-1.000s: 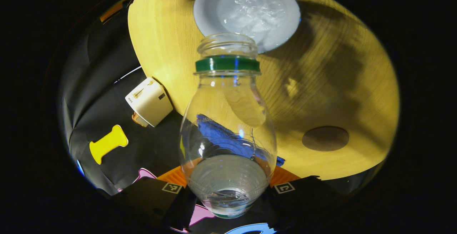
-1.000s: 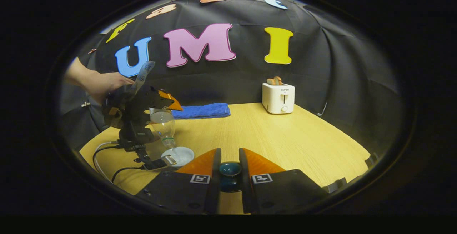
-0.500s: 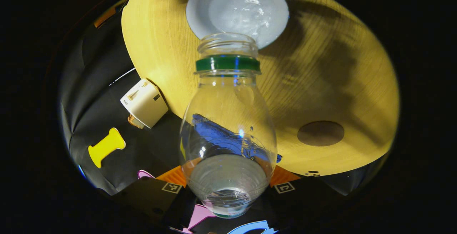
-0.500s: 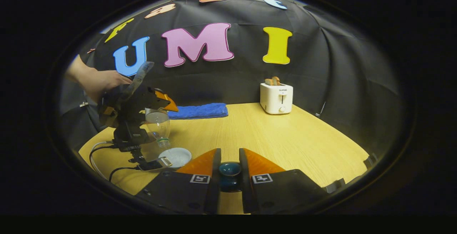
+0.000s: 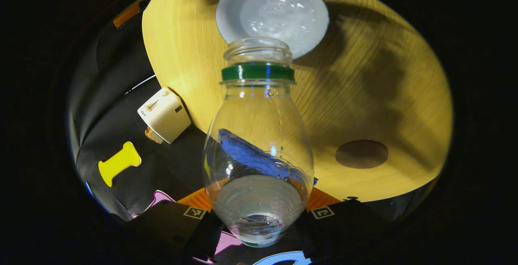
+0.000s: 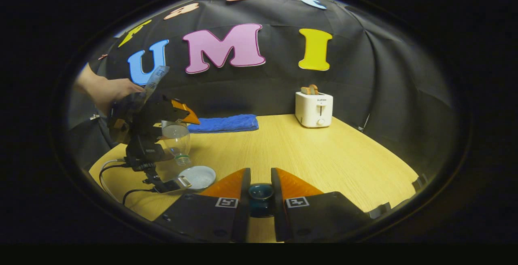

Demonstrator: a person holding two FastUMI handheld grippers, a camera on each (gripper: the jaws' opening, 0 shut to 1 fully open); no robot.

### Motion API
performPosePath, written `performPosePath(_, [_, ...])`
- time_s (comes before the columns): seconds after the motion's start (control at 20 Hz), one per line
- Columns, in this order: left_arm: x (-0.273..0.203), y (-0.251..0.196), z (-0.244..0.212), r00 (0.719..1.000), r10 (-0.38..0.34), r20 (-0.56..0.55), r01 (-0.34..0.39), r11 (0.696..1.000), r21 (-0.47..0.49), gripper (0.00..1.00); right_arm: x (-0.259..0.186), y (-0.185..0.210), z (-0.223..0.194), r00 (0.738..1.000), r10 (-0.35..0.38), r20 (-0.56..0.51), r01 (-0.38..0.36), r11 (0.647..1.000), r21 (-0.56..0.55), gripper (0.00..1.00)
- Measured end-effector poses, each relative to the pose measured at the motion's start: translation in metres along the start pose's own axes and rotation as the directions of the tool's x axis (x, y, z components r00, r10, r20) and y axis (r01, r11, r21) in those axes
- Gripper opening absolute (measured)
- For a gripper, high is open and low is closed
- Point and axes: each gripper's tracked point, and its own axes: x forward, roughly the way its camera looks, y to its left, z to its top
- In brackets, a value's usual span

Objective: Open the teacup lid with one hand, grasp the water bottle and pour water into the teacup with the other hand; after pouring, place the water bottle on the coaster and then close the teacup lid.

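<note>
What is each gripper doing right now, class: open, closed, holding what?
Left gripper: closed on the upended water bottle above the teacup.
Right gripper: closed on the teacup lid.

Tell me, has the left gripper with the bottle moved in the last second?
Yes. In the right gripper view the left gripper and water bottle have shifted left and slightly up, away from the toaster.

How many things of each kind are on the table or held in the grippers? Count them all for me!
Water bottle: 1
Teacup: 1
Teacup lid: 1
Coaster: 1
Toaster: 1
Blue towel: 1
Total: 6
</note>
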Motion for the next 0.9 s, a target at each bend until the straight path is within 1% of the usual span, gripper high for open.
performPosePath(0.15, [-0.006, -0.005, -0.002, 1.0, -0.006, 0.014, 0.007, 0.991, -0.13, 0.78, 0.0, 0.0, 0.003, 1.0, 0.004, 0.0, -0.004, 1.0, -0.009, 0.28])
performPosePath(0.25, [-0.018, -0.01, -0.001, 0.999, 0.008, 0.039, 0.001, 0.968, -0.249, 0.78, 0.002, 0.0, 0.005, 1.0, 0.008, -0.011, -0.008, 1.0, -0.018, 0.28])
performPosePath(0.3, [-0.025, -0.017, -0.001, 0.998, 0.014, 0.053, 0.004, 0.944, -0.33, 0.78, 0.003, 0.001, 0.008, 1.0, 0.013, -0.012, -0.013, 1.0, -0.021, 0.28])
performPosePath(0.35, [-0.034, -0.024, 0.001, 0.997, 0.022, 0.08, 0.013, 0.908, -0.419, 0.78, 0.003, 0.0, 0.011, 1.0, 0.015, -0.011, -0.015, 1.0, -0.025, 0.28])
performPosePath(0.4, [-0.041, -0.028, 0.005, 0.993, 0.031, 0.113, 0.032, 0.857, -0.514, 0.78, 0.004, 0.001, 0.016, 1.0, 0.017, -0.009, -0.017, 0.999, -0.031, 0.28])
performPosePath(0.45, [-0.052, -0.031, -0.001, 0.993, 0.034, 0.114, 0.044, 0.785, -0.618, 0.77, 0.004, 0.001, 0.021, 1.0, 0.019, -0.005, -0.019, 0.999, -0.036, 0.28])
performPosePath(0.5, [-0.06, -0.033, -0.006, 0.993, 0.042, 0.112, 0.051, 0.692, -0.72, 0.77, 0.004, 0.003, 0.027, 1.0, 0.023, -0.001, -0.023, 0.999, -0.04, 0.28])
performPosePath(0.55, [-0.066, -0.033, -0.013, 0.993, 0.052, 0.102, 0.051, 0.589, -0.806, 0.77, 0.005, 0.005, 0.032, 1.0, 0.028, -0.001, -0.028, 0.999, -0.045, 0.28])
performPosePath(0.6, [-0.068, -0.03, -0.022, 0.994, 0.064, 0.09, 0.049, 0.477, -0.877, 0.78, 0.006, 0.009, 0.037, 0.999, 0.036, 0.001, -0.036, 0.998, -0.049, 0.28])
performPosePath(0.65, [-0.07, -0.026, -0.031, 0.994, 0.078, 0.081, 0.048, 0.359, -0.932, 0.77, 0.007, 0.013, 0.042, 0.999, 0.045, 0.004, -0.044, 0.997, -0.057, 0.28])
performPosePath(0.7, [-0.068, -0.021, -0.037, 0.99, 0.11, 0.092, 0.062, 0.252, -0.966, 0.77, 0.009, 0.019, 0.045, 0.998, 0.056, 0.005, -0.055, 0.996, -0.063, 0.28])
performPosePath(0.75, [-0.068, -0.017, -0.049, 0.988, 0.138, 0.063, 0.045, 0.135, -0.99, 0.78, 0.01, 0.024, 0.048, 0.998, 0.066, 0.008, -0.065, 0.996, -0.066, 0.28])
performPosePath(0.8, [-0.069, -0.019, -0.057, 0.987, 0.159, 0.039, 0.039, 0.006, -0.999, 0.77, 0.013, 0.03, 0.051, 0.997, 0.074, 0.011, -0.073, 0.995, -0.068, 0.28])
performPosePath(0.85, [-0.07, -0.023, -0.062, 0.983, 0.18, 0.025, 0.046, -0.117, -0.992, 0.78, 0.015, 0.034, 0.053, 0.997, 0.08, 0.013, -0.079, 0.994, -0.069, 0.28])
performPosePath(0.9, [-0.061, -0.02, -0.066, 0.979, 0.202, 0.021, 0.07, -0.236, -0.969, 0.77, 0.017, 0.04, 0.055, 0.996, 0.086, 0.017, -0.085, 0.994, -0.068, 0.28])
